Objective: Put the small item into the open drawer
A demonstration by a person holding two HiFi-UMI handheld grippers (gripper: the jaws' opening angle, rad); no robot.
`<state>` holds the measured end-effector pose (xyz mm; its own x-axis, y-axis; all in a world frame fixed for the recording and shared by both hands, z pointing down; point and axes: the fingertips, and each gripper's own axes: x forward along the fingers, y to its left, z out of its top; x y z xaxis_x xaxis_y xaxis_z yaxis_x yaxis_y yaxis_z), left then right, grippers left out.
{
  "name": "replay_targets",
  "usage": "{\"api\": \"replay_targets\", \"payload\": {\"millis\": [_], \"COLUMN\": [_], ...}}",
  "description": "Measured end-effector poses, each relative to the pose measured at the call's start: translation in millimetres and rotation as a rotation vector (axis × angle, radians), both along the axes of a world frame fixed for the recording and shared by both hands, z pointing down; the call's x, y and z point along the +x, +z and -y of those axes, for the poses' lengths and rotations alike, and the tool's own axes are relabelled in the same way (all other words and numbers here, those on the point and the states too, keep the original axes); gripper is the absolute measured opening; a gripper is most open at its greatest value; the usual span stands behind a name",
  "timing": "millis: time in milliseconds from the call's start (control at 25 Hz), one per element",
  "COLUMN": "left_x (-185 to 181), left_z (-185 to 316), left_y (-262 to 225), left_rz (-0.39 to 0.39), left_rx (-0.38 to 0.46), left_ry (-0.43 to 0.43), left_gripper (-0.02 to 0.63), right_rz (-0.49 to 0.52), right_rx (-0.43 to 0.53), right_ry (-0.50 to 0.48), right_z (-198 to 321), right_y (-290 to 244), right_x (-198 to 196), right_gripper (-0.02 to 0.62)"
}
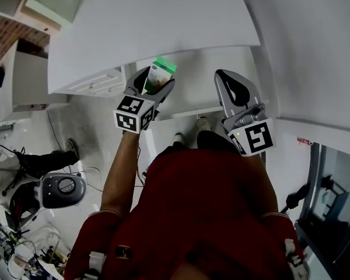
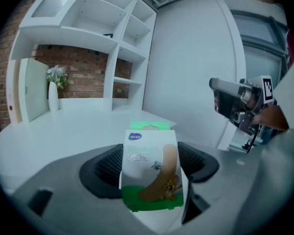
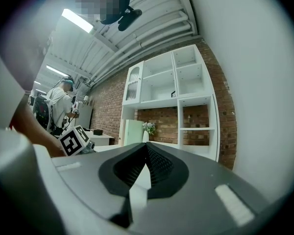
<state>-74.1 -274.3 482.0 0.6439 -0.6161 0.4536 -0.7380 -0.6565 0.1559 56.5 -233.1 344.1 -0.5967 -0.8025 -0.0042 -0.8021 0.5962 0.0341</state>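
A small green and white plaster box (image 1: 161, 72) stands upright between the jaws of my left gripper (image 1: 157, 81), which is shut on it. In the left gripper view the box (image 2: 149, 155) fills the gap of the left gripper (image 2: 150, 173), with a picture of a plaster on its front. My right gripper (image 1: 226, 77) hovers to the right at about the same height; in its own view the right gripper (image 3: 146, 150) is shut with nothing in it. Both are held over a white ledge (image 1: 204, 60) under the white top (image 1: 151, 22); I cannot tell whether this is the open drawer.
White drawer fronts (image 1: 99, 83) show under the top at the left. A white shelf unit (image 2: 88, 38) against a brick wall holds a vase of flowers (image 2: 54, 89). Cables and a grey device (image 1: 61, 188) lie on the floor. A person (image 3: 59, 106) stands far off.
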Motion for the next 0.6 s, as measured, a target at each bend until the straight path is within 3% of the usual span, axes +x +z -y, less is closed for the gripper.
{"api": "replay_targets", "payload": {"millis": [600], "left_x": [-7.2], "left_z": [29.1], "left_y": [117.3], "left_rz": [0.162], "left_rx": [-0.264], "left_ry": [-0.028], "left_gripper": [0.352], "right_rz": [-0.027], "right_rx": [-0.064], "right_ry": [0.000], "right_z": [29.9], "right_y": [23.7], "right_x": [21.7], "right_gripper": [0.012]}}
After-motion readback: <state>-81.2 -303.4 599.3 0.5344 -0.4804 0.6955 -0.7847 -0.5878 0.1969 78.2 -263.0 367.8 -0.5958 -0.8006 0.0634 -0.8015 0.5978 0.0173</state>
